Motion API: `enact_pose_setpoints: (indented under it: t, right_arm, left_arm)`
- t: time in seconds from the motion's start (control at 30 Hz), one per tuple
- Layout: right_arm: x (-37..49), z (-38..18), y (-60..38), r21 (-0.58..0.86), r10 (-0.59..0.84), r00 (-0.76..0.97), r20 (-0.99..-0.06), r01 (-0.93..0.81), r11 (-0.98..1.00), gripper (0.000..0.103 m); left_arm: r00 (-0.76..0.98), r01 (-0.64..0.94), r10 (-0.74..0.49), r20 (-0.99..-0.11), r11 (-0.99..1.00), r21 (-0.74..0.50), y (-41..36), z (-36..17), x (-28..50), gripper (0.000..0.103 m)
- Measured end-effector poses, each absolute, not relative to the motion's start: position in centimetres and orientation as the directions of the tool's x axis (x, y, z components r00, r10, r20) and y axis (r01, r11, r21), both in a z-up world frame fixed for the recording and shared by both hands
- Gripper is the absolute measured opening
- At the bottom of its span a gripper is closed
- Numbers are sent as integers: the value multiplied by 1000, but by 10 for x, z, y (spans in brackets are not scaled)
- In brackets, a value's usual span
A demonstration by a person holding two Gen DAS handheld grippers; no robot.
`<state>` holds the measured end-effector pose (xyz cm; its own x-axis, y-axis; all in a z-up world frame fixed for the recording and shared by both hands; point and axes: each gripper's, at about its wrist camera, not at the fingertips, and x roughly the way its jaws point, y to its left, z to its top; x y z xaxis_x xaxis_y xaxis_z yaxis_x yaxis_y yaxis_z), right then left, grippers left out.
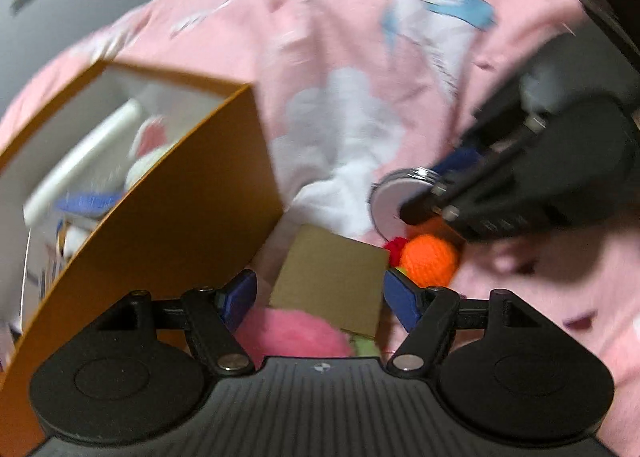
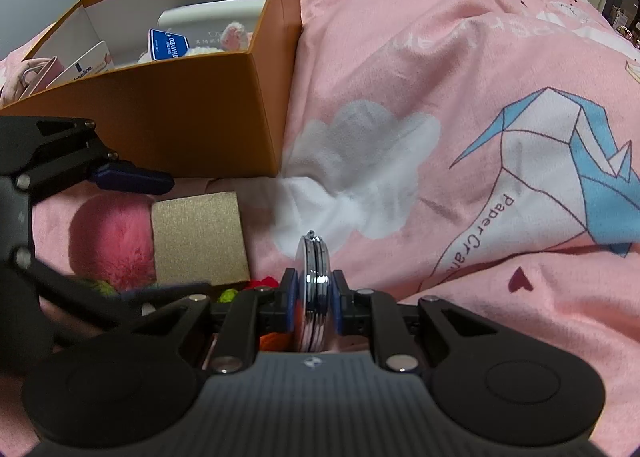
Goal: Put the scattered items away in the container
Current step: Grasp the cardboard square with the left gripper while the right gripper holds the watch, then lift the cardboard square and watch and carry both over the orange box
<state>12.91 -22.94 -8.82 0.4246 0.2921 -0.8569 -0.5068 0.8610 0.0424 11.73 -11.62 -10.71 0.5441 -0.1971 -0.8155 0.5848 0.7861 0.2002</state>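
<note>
The right gripper clamped a round chrome-rimmed compact mirror edge-up, right of the orange cardboard box. The left gripper stood fingers apart above a gold square card.

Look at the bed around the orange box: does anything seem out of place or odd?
Several things lie loose on the pink bedspread beside the orange box instead of in it: a pink fluffy ball, a gold card box and an orange knitted ball. Nothing looks spilled or damaged.
</note>
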Motion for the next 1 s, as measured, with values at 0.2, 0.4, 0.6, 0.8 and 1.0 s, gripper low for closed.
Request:
enact_pose_setpoints:
  t: [0.2,0.4,0.6,0.8,1.0]
  right_arm:
    - [129,-88,-230,45,294,424,-857,-506,861,19]
    - [129,-88,-230,45,294,423,-857,-507,861,19]
    - [128,-87,-229,41,292,426,-856,-508,860,19]
    - [125,-84,-230,43,303,436,-847,-512,858,16]
    - [119,-75,-228,17,303,469,-830,-521,853,15]
  left_arm:
    - [552,603,-150,-820,752,268,-125,-116,116,73]
    - [553,587,-152,-819,769,254,-120,-116,116,72]
    - [593,547,-170,-787,803,239,-113,-97,108,71]
    - [641,470,-173,-748,859,204,-102,-68,104,71]
    - [663,397,-201,-721,911,112,-84,-39,97,71]
